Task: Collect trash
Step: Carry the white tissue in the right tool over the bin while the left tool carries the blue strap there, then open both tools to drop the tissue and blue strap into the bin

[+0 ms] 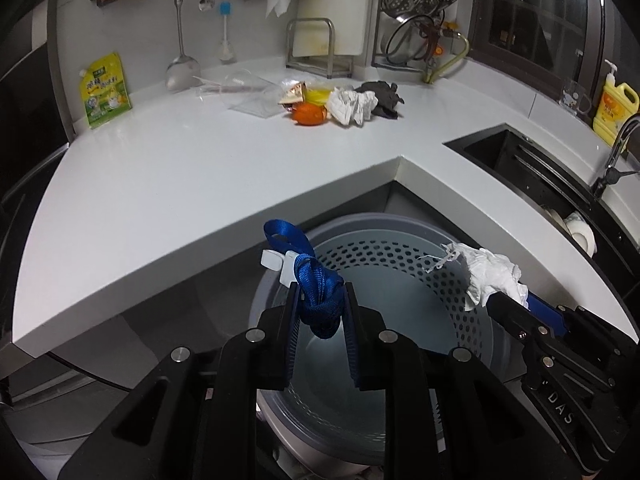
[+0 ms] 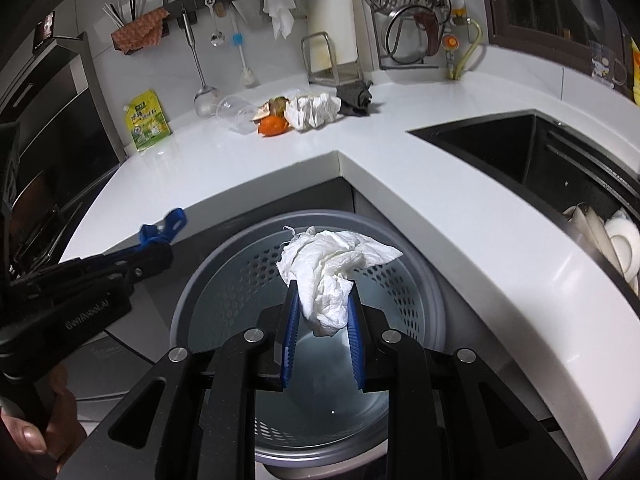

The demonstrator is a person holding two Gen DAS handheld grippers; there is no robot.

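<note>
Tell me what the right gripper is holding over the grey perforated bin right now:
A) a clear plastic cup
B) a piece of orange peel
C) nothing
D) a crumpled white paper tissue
D: the right gripper is shut on a crumpled white paper tissue above the grey perforated bin; the orange peel and clear plastic cup lie on the white countertop.

"GenRobot.AI" on left gripper (image 2: 160, 248) body, "DAS" on right gripper (image 1: 496, 304) body
</note>
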